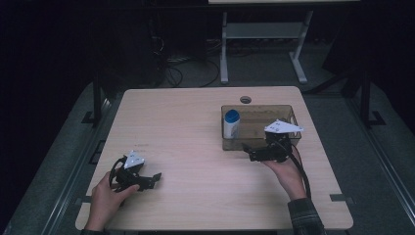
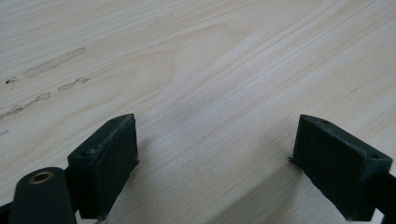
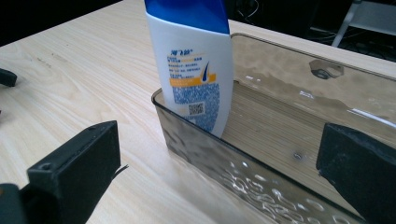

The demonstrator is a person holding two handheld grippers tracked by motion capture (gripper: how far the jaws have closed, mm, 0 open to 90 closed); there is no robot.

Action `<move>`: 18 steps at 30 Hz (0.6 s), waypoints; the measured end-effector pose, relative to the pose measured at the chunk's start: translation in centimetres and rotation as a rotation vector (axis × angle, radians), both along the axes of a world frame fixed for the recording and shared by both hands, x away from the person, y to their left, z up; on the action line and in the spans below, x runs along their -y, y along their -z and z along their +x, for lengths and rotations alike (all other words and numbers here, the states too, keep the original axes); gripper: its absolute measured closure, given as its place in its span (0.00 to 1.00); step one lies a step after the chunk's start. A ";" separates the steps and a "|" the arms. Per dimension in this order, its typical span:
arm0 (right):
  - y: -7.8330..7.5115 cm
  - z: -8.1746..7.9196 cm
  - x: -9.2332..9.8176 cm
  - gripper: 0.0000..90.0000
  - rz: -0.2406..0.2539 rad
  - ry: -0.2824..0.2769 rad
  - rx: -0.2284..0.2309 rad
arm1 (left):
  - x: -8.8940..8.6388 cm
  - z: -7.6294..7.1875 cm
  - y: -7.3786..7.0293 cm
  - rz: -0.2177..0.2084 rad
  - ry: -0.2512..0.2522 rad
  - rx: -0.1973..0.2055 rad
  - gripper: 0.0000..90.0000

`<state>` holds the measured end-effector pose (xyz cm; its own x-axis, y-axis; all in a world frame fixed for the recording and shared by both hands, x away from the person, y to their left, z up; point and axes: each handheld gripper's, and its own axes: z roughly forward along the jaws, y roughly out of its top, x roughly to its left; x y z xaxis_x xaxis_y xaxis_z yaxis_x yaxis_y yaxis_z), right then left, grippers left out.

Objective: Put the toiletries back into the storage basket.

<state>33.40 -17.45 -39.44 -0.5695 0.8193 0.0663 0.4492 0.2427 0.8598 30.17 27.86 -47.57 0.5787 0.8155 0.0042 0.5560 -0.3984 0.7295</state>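
Note:
A white shampoo bottle [image 1: 231, 123] with a blue cap stands upright in the left end of a smoky clear bin [image 1: 289, 113] on the table's right half. The right gripper view has the bottle [image 3: 196, 60] in the bin's near corner, just behind the bin wall [image 3: 233, 163]. My right gripper [image 1: 248, 151] hovers at the bin's front edge, open, jaws empty. My left gripper [image 1: 155, 178] rests low at the table's front left, open over bare wood. In the left gripper view its fingers [image 2: 109, 158] frame nothing but tabletop.
The light wooden table [image 1: 186, 127] has a round cable hole [image 1: 245, 100] behind the bin. Faint scuff marks [image 2: 46, 70] lie ahead of the left gripper. A white desk frame [image 1: 264, 39] and cables stand on the dark floor beyond the far edge.

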 end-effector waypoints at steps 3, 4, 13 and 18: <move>0.1 -0.8 0.6 0.00 0.007 0.004 -0.002 | 0.0 0.0 0.0 0.000 0.000 0.000 0.14; 0.1 -0.9 0.8 0.00 0.012 0.004 -0.002 | 0.0 0.0 0.0 0.000 0.000 0.000 0.14; 0.6 -2.5 2.1 0.00 0.018 0.013 -0.007 | 0.0 0.0 0.0 0.003 0.002 -0.001 0.14; 1.0 -3.3 2.8 0.00 0.017 0.023 -0.012 | 0.0 0.0 0.0 0.005 0.003 -0.001 0.14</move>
<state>30.12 -20.27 -40.47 -0.5498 0.8308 0.0866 0.4647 0.2181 0.8582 30.18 27.89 -47.55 0.5813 0.8137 0.0076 0.5557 -0.4038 0.7267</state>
